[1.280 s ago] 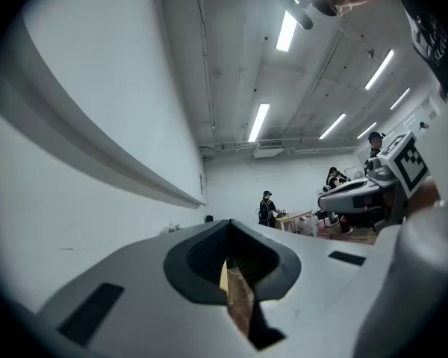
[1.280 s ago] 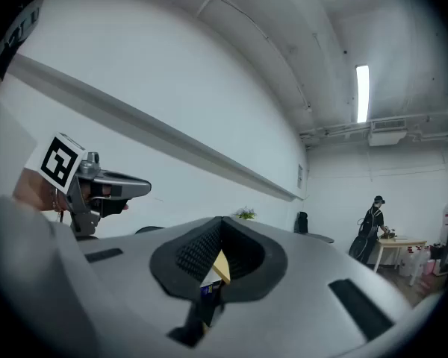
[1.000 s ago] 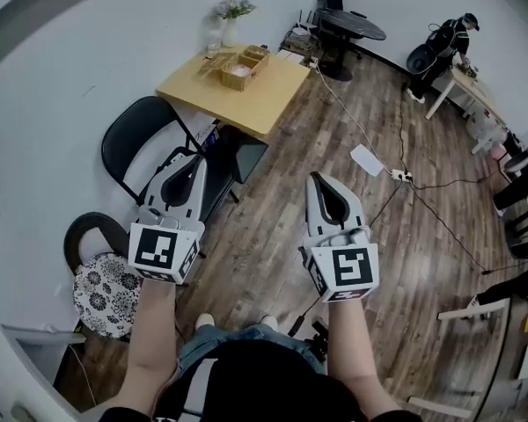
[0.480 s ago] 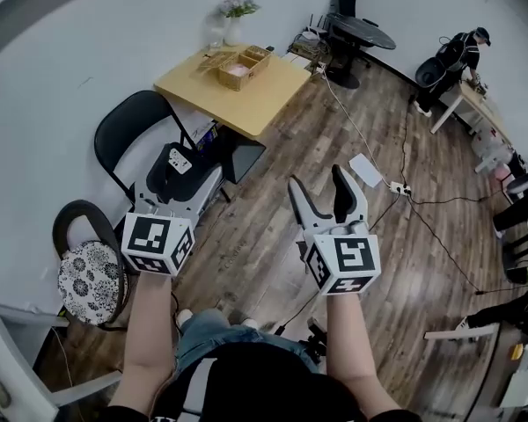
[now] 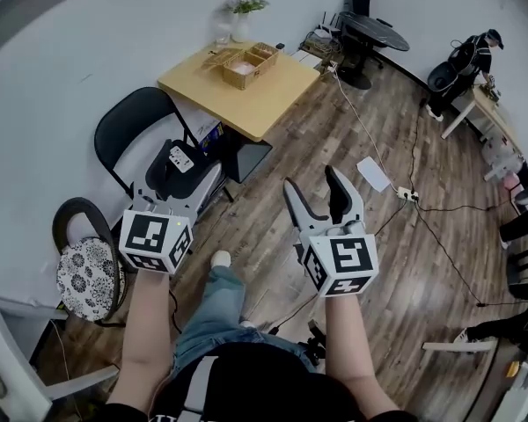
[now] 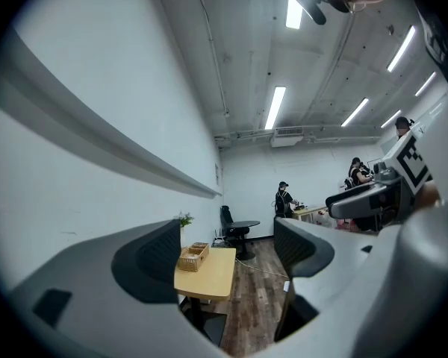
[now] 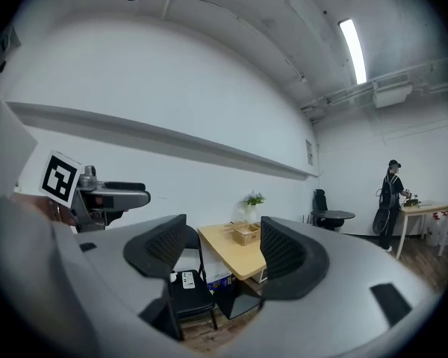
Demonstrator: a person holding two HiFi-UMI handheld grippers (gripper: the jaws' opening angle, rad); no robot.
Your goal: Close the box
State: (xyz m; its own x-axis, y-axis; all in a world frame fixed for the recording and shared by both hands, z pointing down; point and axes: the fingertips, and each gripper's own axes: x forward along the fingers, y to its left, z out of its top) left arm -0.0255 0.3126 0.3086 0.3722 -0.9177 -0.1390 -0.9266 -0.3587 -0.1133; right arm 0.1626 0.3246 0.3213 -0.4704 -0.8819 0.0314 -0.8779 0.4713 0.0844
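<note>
Sitting toward the wall end of the table [image 5: 266, 102], the wicker box [image 5: 249, 62] is well apart from the person, its lid apparently folded back. The left tongs [image 5: 178, 167] and right tongs [image 5: 312, 187] both gape wide and empty, aimed its way, likely readied for approach. Open floor [image 5: 273, 161] lies between; a black chair [image 5: 132, 128] crowds the table's near corner.

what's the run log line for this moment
left tongs: open, empty | right tongs: open, empty | box: on table, untouched
</note>
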